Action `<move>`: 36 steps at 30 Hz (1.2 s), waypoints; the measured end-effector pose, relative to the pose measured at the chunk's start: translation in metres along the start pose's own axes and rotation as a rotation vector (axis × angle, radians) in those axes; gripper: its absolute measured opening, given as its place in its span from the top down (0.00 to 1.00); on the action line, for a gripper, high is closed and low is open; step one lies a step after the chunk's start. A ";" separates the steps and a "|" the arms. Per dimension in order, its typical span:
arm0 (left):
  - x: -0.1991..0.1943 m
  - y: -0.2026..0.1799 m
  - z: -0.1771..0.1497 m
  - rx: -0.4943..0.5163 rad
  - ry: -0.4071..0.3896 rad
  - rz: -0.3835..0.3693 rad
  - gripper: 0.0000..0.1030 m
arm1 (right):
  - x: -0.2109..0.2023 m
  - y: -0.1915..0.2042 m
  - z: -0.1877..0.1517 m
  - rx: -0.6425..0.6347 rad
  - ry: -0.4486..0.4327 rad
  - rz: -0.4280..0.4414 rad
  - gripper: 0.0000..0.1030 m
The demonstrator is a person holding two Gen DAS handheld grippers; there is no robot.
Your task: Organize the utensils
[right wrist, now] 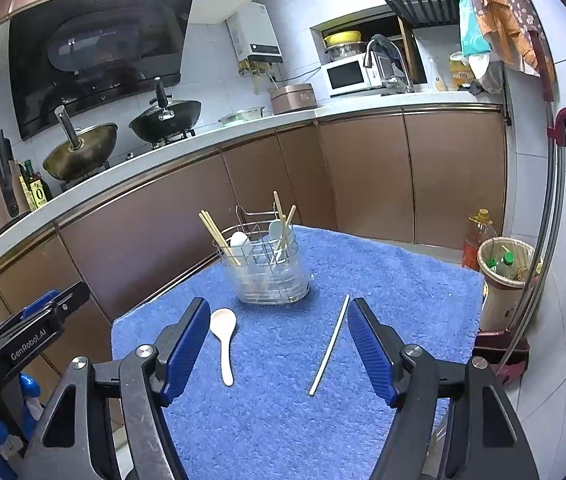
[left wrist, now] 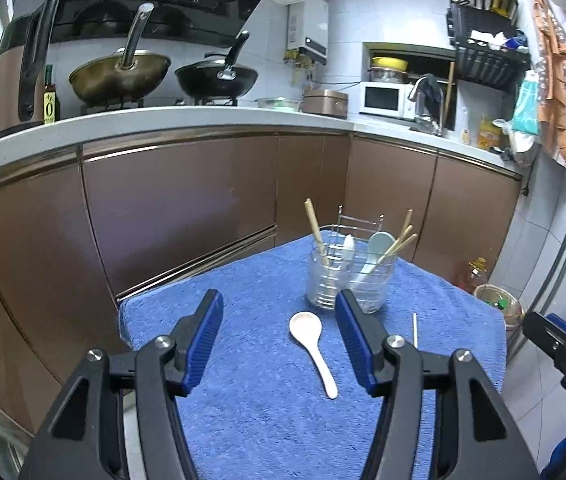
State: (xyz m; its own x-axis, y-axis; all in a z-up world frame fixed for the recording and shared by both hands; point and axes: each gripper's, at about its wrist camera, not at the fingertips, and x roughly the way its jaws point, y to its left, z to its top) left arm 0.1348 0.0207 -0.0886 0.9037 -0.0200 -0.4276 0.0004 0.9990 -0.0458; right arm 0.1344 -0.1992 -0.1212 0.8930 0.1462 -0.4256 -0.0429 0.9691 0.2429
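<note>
I see a white spoon (left wrist: pixel 312 350) lying flat on the blue towel (left wrist: pixel 251 420), bowl toward the holder and handle toward my grippers. To its right, apart from it, lies a single white chopstick (right wrist: pixel 330 345), also flat on the towel, angled with its far end nearer the holder. Beyond both stands the clear utensil holder (left wrist: pixel 349 278) with a wire rack inside; it already has a white spoon (left wrist: pixel 348 249) and a pale blue spoon (left wrist: pixel 377 248) standing in it, one wooden chopstick (left wrist: pixel 315 232) leaning to the left and a few more wooden chopsticks (left wrist: pixel 401 238) leaning out to the right.

My left gripper (left wrist: pixel 279 320) hangs above the towel with its blue-padded fingers spread wide and nothing between them; in its view the loose spoon sits in the gap between the fingers, below them. My right gripper (right wrist: pixel 279 330) is likewise wide open and empty, with the spoon just inside its left finger and the chopstick just inside its right one.

Behind the towel runs a row of brown cabinets (right wrist: pixel 267 184) under a white counter (right wrist: pixel 163 148) carrying two woks (left wrist: pixel 121 74) and a microwave (right wrist: pixel 347 74).
</note>
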 end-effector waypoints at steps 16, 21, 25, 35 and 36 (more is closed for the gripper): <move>0.029 0.003 -0.008 0.001 0.055 0.015 0.45 | 0.025 -0.010 -0.008 0.014 0.061 -0.019 0.33; 0.037 0.001 -0.011 0.005 0.070 0.015 0.45 | 0.032 -0.013 -0.010 0.020 0.076 -0.023 0.33; 0.045 0.000 -0.013 0.007 0.084 0.020 0.45 | 0.038 -0.017 -0.012 0.025 0.090 -0.028 0.33; 0.069 -0.004 -0.020 0.024 0.125 0.027 0.45 | 0.061 -0.030 -0.016 0.041 0.133 -0.045 0.33; 0.073 -0.005 -0.021 0.025 0.130 0.028 0.45 | 0.063 -0.031 -0.017 0.043 0.137 -0.047 0.33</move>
State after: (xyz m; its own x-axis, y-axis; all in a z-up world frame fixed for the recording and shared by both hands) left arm 0.1915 0.0136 -0.1381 0.8404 0.0042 -0.5419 -0.0117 0.9999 -0.0104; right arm 0.1845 -0.2166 -0.1702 0.8237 0.1299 -0.5519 0.0189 0.9666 0.2557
